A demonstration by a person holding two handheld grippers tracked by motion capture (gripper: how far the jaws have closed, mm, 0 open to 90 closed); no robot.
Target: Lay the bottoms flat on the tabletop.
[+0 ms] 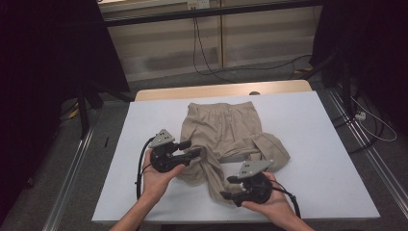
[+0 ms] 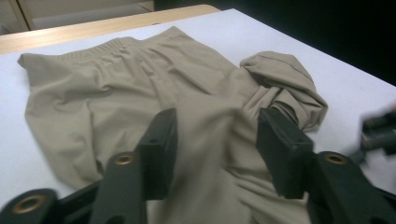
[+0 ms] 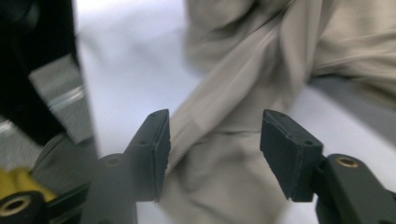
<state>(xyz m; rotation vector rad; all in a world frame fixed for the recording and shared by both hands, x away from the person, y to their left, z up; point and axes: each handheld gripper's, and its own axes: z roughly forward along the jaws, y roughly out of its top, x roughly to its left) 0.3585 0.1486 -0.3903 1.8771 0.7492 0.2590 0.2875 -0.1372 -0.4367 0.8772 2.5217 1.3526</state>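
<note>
A pair of beige trousers lies crumpled on the white table, its elastic waistband at the far side. One leg is bunched up at the right; the other runs twisted toward the near edge. My left gripper is open at the trousers' left edge, its jaws astride the cloth. Over the near end of the twisted leg my right gripper also stands open, the leg lying between its jaws. Neither holds the fabric. The right gripper shows blurred in the left gripper view.
A wooden strip borders the table's far edge. Bare white surface lies left and right of the trousers. Cables trail on the floor behind, and metal rails run along both sides of the table.
</note>
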